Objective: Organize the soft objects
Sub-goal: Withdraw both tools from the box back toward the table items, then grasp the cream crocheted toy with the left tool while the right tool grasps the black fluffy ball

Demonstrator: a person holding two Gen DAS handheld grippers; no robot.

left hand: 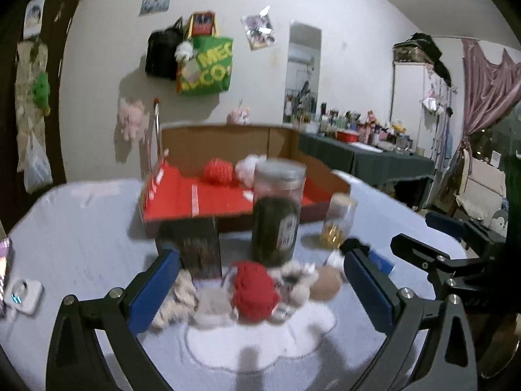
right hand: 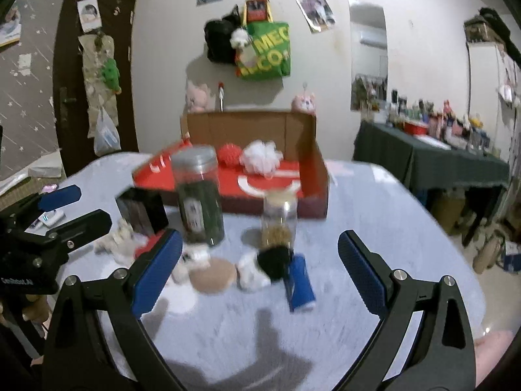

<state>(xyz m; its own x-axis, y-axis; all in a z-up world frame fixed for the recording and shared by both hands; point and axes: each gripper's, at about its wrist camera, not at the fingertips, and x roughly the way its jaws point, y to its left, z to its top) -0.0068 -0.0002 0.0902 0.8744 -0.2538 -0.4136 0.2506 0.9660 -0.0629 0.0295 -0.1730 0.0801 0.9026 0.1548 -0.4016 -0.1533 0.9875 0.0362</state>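
Wide apart and empty, both sets of tongs: left gripper (left hand: 260,254) hovering low over a heap of soft toys, right gripper (right hand: 260,234) over the near table (right hand: 374,202), with nothing between either pair of pads.

Judging by the task, about to pick a soft thing for the box. To do that well:
- Choose 1 piece only. Looks best to start with the red wool ball (left hand: 254,290), on top of the heap on the white mat (left hand: 260,342) and between the left pads.
- Come down straight, close gently on its middle, and avoid snagging the white fluffy toys (left hand: 299,280) touching it.
- Keep clear of the tall jar (left hand: 276,211) and the dark carton (left hand: 200,247) just behind the heap; probably easy to topple.
- For the right side, likely the black pompom (right hand: 273,260) or blue roll (right hand: 301,283), lying close together beside a tan round pad (right hand: 213,275).

Containers:
- Cardboard box (left hand: 228,143), open-topped, red inside, at the back of the table: holds 2 soft things, a red ball (right hand: 229,153) and a white puff (right hand: 262,156), side by side near the far wall, with plenty of room left.
- Tall jar: lidded, filled most of the way with something dark green.
- Small jar (right hand: 280,218): lidded, golden bits at the bottom.
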